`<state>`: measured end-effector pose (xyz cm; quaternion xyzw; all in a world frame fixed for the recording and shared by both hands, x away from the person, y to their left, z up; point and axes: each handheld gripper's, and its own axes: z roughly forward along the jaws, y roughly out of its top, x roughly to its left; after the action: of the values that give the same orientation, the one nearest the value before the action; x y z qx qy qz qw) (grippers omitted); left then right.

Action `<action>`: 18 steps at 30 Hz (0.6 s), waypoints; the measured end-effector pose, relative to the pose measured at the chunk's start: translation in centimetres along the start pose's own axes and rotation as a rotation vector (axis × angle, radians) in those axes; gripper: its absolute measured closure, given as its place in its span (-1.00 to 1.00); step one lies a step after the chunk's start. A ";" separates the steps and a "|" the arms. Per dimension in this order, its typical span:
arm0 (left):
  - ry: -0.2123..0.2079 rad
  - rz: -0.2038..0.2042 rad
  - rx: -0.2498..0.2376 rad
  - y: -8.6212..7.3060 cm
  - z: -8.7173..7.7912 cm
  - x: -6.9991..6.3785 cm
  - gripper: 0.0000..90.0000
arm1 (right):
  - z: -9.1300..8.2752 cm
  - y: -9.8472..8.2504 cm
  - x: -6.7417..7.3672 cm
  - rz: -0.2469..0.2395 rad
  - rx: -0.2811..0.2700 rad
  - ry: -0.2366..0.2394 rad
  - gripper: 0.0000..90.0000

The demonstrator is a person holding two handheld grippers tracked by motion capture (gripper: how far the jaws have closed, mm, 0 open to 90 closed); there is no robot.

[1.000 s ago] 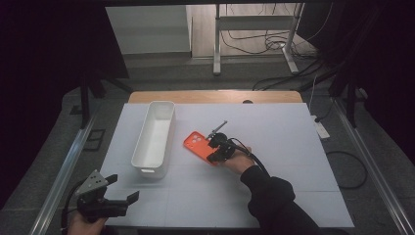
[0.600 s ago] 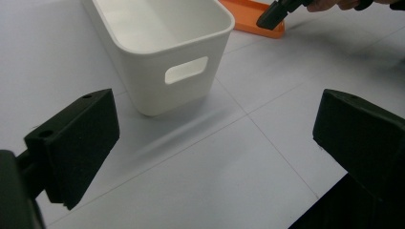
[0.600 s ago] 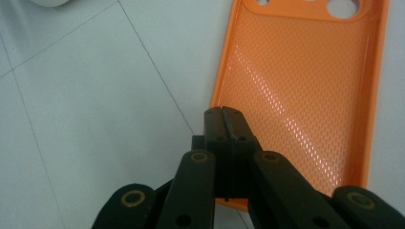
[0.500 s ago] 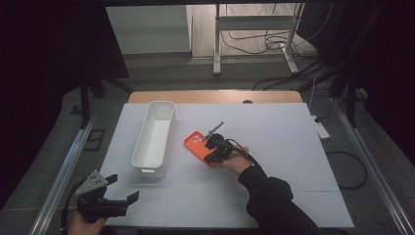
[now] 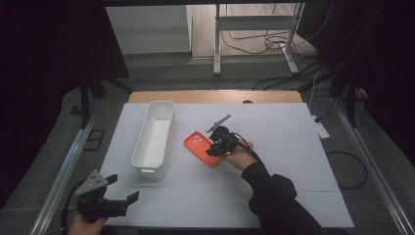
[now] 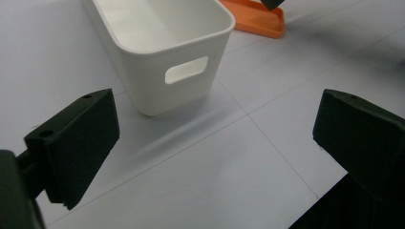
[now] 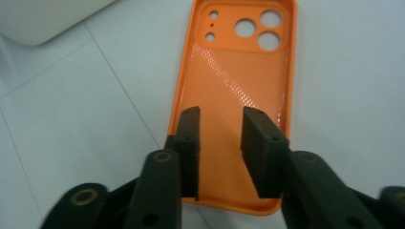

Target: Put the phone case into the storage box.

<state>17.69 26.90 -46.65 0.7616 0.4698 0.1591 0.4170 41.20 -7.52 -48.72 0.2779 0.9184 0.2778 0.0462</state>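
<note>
The orange phone case lies flat on the table, just right of the white bin. The right gripper hangs over its near end, jaws narrowly apart, just opened, gripping nothing. The left gripper stands wide, empty.

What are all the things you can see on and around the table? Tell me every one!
phone case: one, orange, lying open side up on the table, right of the bin
bin: one, white, long, empty, on the table's left half
table: one, white top with a wooden strip at the far edge
metal stand: one, grey, on the floor beyond the table
cables: several, dark, on the floor by the stand
right gripper: one, black, over the case's near end, jaws just opening with a gap between them
left gripper: one, black, jaws wide apart, at the table's near left corner
</note>
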 end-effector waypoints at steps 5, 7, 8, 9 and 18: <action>0.000 0.000 0.000 0.0 0.0 0.0 -0.94 | -0.5 0.4 -0.1 -0.012 -0.027 -0.049 0.07; 0.000 -0.001 0.000 0.0 0.0 0.0 -0.94 | -0.6 0.6 -0.2 -0.004 -0.035 -0.055 -0.06; 0.000 -0.001 0.000 0.0 0.0 0.0 -0.94 | -0.7 0.6 -0.3 0.002 -0.035 -0.055 -0.10; 0.000 0.000 0.000 0.0 0.0 0.0 -0.94 | -0.7 0.7 -0.5 0.017 -0.027 -0.046 -0.16; 0.000 -0.001 0.000 0.0 0.0 0.0 -0.94 | -0.5 0.6 -1.6 0.053 -0.019 -0.043 -0.74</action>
<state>17.69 26.91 -46.66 0.7616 0.4701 0.1587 0.4170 42.66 -8.21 -48.11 0.3076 0.9068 0.2816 0.0610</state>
